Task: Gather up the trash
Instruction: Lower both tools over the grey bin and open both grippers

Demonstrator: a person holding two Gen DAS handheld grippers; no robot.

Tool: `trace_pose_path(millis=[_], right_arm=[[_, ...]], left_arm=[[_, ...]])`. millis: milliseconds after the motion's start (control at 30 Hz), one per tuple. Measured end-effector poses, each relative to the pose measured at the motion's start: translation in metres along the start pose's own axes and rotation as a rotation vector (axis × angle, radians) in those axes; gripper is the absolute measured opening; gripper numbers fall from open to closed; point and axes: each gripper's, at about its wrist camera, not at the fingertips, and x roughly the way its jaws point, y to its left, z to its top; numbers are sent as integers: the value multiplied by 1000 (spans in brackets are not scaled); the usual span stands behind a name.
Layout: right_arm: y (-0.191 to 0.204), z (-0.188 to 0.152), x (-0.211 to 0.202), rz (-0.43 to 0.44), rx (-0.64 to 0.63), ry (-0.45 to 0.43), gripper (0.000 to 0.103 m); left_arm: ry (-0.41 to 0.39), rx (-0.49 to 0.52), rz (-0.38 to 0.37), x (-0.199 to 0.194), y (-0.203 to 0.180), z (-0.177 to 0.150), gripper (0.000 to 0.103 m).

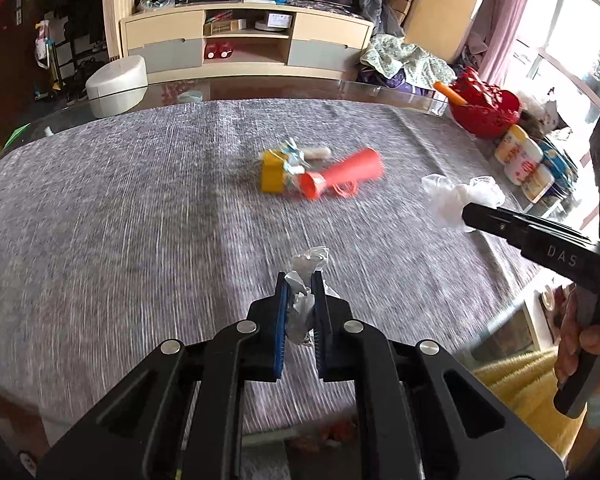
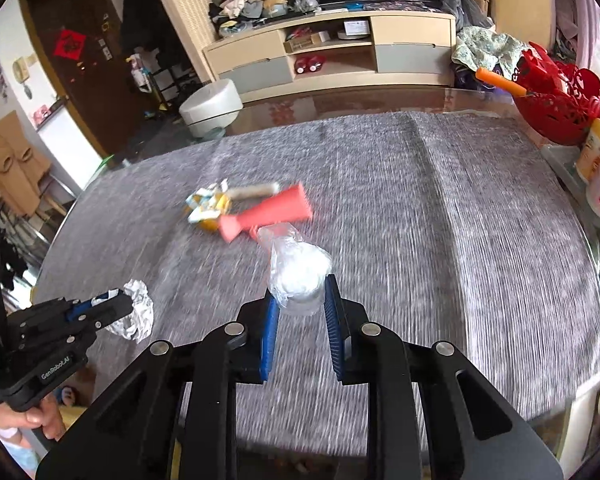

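Note:
My left gripper [image 1: 300,280] is shut on a crumpled white paper wad [image 1: 306,268] above the grey table cloth [image 1: 120,220]; it also shows in the right wrist view [image 2: 116,304] with the wad [image 2: 138,314]. My right gripper [image 2: 302,290] is shut on a crumpled clear plastic bag [image 2: 296,264]; in the left wrist view the gripper [image 1: 470,218] holds the bag [image 1: 456,198] at the right. A small pile lies mid-table: a red cone-shaped horn [image 1: 340,174], a yellow carton [image 1: 272,174], a crumpled wrapper [image 1: 294,156] and a paper roll [image 1: 318,153].
A red basket [image 1: 486,110] with an orange stick stands at the table's right, beside white canisters [image 1: 522,158]. A white round stool [image 1: 116,86] and a TV cabinet [image 1: 248,40] stand beyond the far edge. The glass table rim [image 1: 340,88] shows around the cloth.

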Motion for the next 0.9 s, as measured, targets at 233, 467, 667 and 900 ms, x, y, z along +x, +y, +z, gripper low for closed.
trace_pose_path(millis=[233,467,667,900], right_arm=[[13,-41,-24,20,-18,21,23],[22,-92,-35,77,-27,70,23],[31,-131,-31,106,-15,131,23],[29,-168,-8,79,1,221,24]], left_arm=[[12,0,-26,-24,-17,-47,10],[40,-18,-54,-34,-27,-95,10],[87,-11,-67,-30,-37,-133,10],[170,-31,-80,-5,-39,-176,10]])
